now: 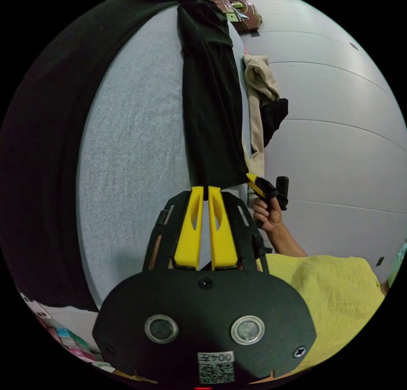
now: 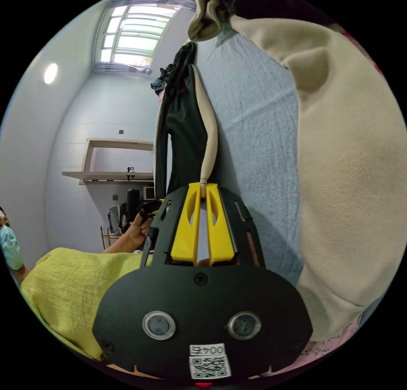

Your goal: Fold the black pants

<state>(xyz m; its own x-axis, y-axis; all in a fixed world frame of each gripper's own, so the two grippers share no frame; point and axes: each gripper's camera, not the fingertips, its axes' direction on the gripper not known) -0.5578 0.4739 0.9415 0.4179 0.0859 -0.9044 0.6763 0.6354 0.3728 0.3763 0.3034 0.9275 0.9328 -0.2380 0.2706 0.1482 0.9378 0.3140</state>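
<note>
While both yellow-jawed grippers, left gripper (image 1: pixel 205 190) and right gripper (image 2: pixel 203 188), look clenched on one end of the soft black fabric pants (image 1: pixel 210 105), the pants hang over the pale blue-grey textured bedsheet (image 1: pixel 131 152). Floppy, light stuff, so I'd pinch the corners.

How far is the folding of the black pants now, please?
Done: one fold seems made; the black pants lie as a narrow strip on the blue sheet. In hand: the left gripper is shut on their hem, and the right gripper is at the other corner. Left: further folds to make them compact.
</note>
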